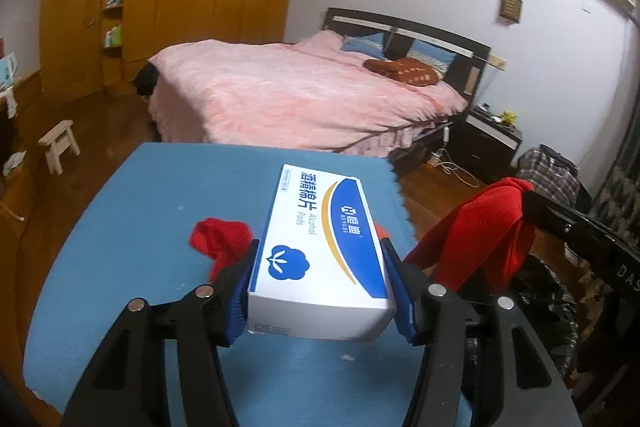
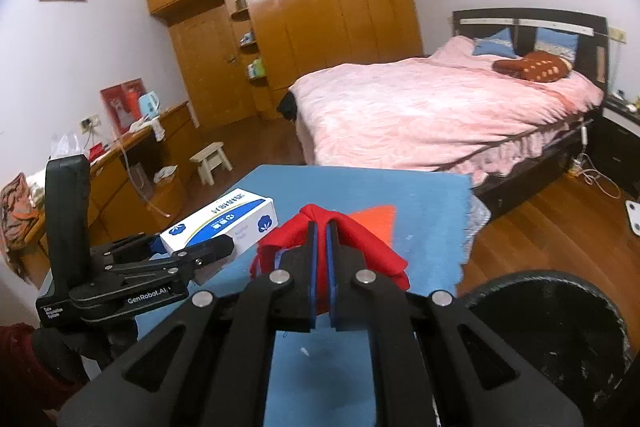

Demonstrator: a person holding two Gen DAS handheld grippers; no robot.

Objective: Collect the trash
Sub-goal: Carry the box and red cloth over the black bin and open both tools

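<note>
A white and blue box of alcohol pads (image 1: 320, 239) hangs above the blue table (image 1: 140, 207), and my left gripper (image 1: 320, 267) is shut on it, blue pads pressing both long sides. A crumpled red cloth (image 1: 220, 241) lies on the table left of the box. My right gripper (image 2: 321, 231) is shut on another red cloth (image 2: 360, 243), which drapes down both sides of its fingers. In the left wrist view that held red cloth (image 1: 480, 227) hangs from the right gripper (image 1: 528, 197) at the right. The right wrist view shows the left gripper (image 2: 192, 247) holding the box (image 2: 224, 219).
A black bin (image 2: 552, 311) stands low at the right, beside the table's edge (image 2: 464, 227). An orange scrap (image 2: 376, 219) lies on the blue table behind the held cloth. Beyond are a pink bed (image 2: 420, 115), a small stool (image 2: 210, 161) and a wooden wardrobe (image 2: 320, 7).
</note>
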